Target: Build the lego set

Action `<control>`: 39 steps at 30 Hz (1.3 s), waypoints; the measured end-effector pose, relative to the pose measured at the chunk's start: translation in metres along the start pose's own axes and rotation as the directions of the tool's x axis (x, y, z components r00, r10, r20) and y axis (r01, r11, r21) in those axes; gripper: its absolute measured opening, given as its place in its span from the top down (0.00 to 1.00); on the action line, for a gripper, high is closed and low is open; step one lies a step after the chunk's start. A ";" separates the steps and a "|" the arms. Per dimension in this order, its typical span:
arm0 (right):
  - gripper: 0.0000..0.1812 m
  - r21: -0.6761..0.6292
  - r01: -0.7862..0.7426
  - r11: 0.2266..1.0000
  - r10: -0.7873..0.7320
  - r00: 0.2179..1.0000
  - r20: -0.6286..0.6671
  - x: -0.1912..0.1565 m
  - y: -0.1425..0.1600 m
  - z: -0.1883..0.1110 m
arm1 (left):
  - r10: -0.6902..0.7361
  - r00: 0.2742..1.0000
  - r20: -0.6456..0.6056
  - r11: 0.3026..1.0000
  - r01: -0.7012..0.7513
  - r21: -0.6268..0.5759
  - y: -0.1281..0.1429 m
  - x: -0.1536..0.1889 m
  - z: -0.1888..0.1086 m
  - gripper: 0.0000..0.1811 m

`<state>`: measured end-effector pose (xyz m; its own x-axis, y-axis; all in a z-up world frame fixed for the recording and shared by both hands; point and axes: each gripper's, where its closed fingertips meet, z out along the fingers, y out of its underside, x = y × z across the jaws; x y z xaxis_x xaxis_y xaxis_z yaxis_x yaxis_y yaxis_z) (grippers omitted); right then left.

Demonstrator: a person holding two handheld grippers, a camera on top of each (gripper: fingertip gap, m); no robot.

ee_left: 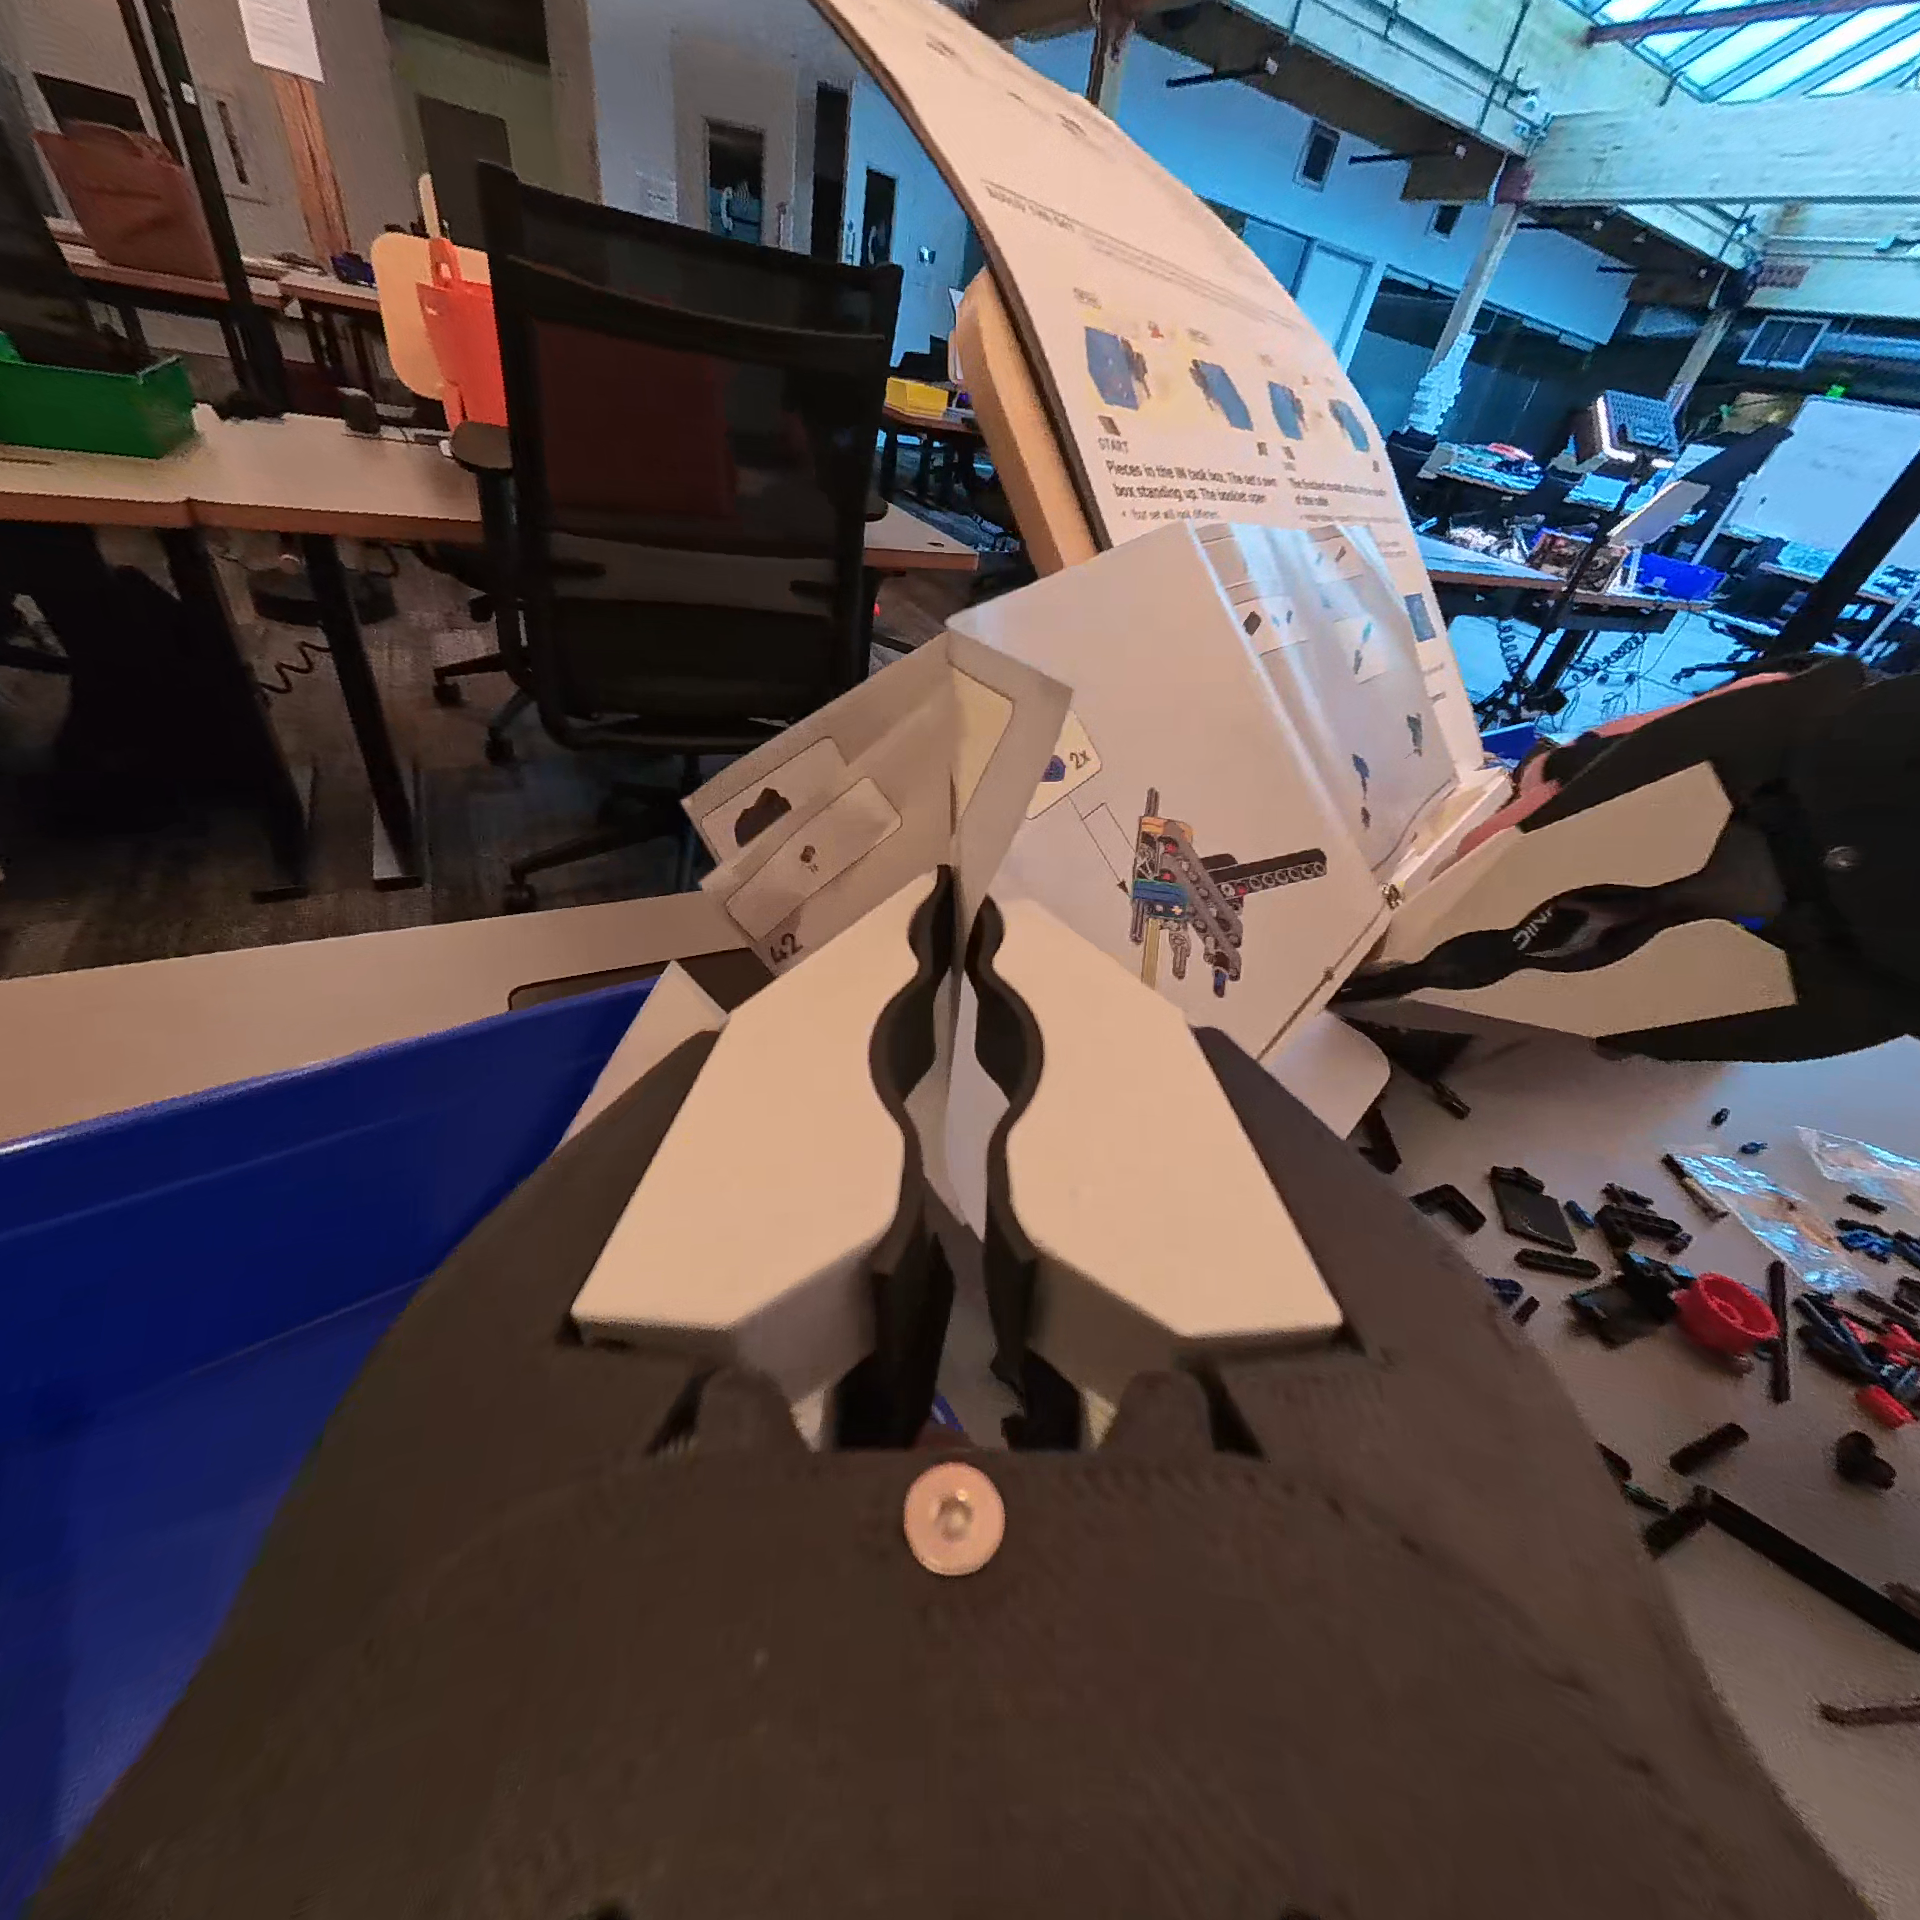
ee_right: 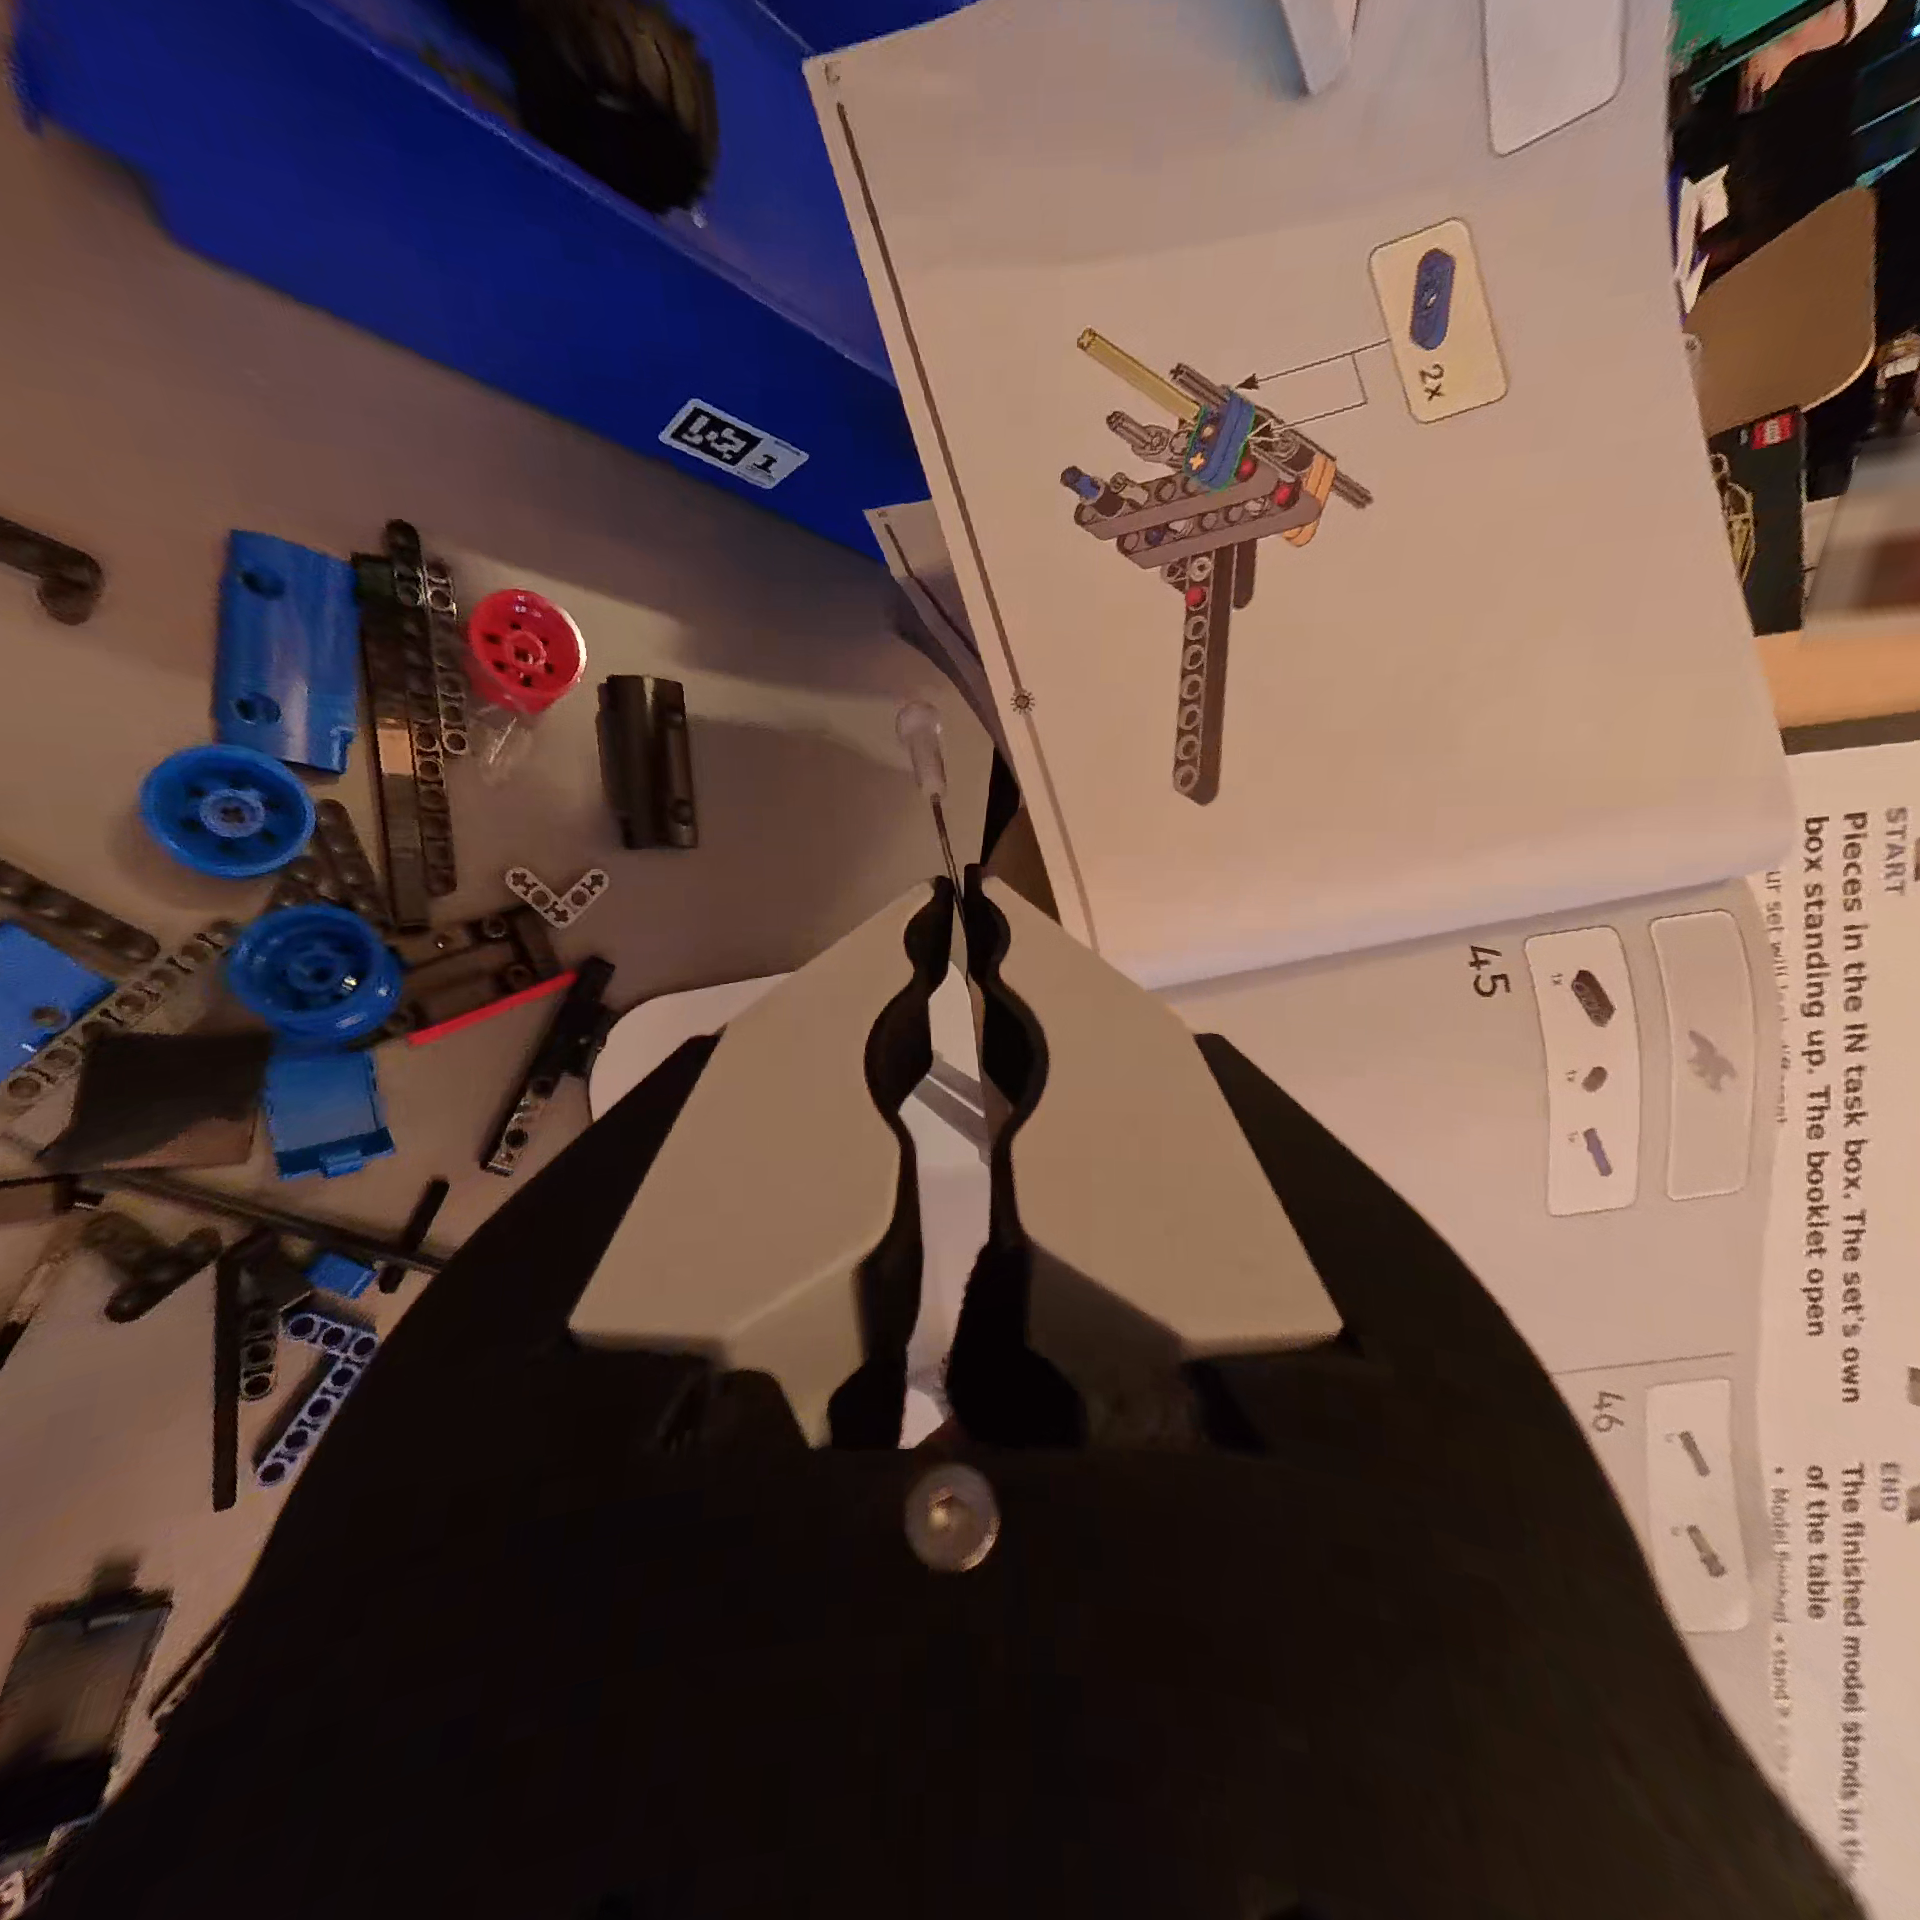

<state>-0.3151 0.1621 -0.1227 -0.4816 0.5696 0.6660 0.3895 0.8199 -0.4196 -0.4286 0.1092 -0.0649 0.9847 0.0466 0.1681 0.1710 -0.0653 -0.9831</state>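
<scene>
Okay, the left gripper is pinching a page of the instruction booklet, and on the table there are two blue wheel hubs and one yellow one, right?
Not quite. The third wheel hub is red, not yellow, as the right wrist view shows. The rest holds: the left gripper pinches a page of the instruction booklet, and two blue wheel hubs lie on the table.

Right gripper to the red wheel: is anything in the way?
Mostly no. Only a low black piece lies on the table between the right gripper and the red wheel. But the gripper is shut on a page edge of the instruction booklet, so it must release first.
</scene>
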 end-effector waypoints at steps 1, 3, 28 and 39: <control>1.00 0.016 -0.011 1.000 0.011 1.000 0.001 0.000 -0.001 -0.001 | -0.005 1.000 0.005 1.000 0.005 0.003 0.001 -0.002 0.001 1.00; 1.00 0.052 -0.003 0.999 0.003 1.000 0.004 0.000 -0.002 -0.004 | -0.014 1.000 0.011 1.000 0.014 0.002 0.003 -0.004 0.003 1.00; 1.00 0.285 -0.138 0.949 0.129 0.990 0.050 0.006 -0.010 -0.015 | 0.043 0.986 0.160 0.997 -0.033 -0.065 0.029 -0.026 0.036 1.00; 1.00 0.219 -0.396 0.892 0.397 0.917 0.041 0.013 -0.007 -0.005 | -0.044 0.990 0.137 0.996 0.054 -0.070 0.036 -0.036 0.033 1.00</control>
<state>-0.3204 0.1635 -0.1080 -0.3195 0.8500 0.4188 0.3662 0.5184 -0.7728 -0.4588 0.1377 -0.1091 0.9621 0.1853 0.2000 0.2260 -0.1319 -0.9652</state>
